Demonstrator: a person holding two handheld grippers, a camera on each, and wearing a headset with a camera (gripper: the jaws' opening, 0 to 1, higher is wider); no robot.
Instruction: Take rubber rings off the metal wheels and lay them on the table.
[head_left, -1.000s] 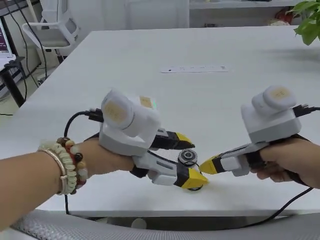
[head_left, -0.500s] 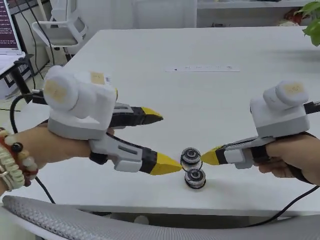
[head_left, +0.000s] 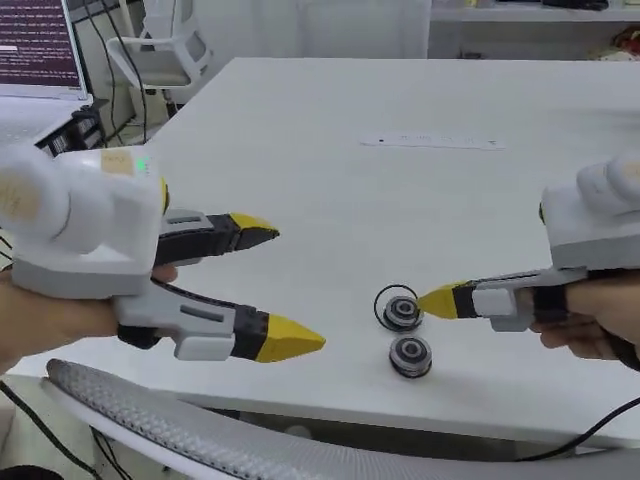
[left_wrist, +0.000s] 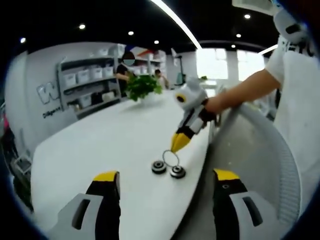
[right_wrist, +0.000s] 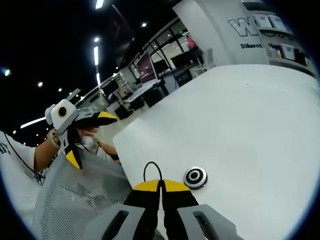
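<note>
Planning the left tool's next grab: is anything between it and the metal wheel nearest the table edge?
Nothing visible: only bare white table separates the open left tool from that round metal wheel.

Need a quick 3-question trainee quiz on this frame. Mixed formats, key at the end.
1. How many metal wheels lie on the table?
2. What is between the jaws of the right gripper? A: a metal wheel. B: a rubber ring. C: nothing.
3. True or false: the left gripper has its jaws closed.

Key: 1: two. 2: B, the jaws are closed on the thin black loop, seen in the right gripper view. 3: false, its jaws are wide apart with nothing between them.
</note>
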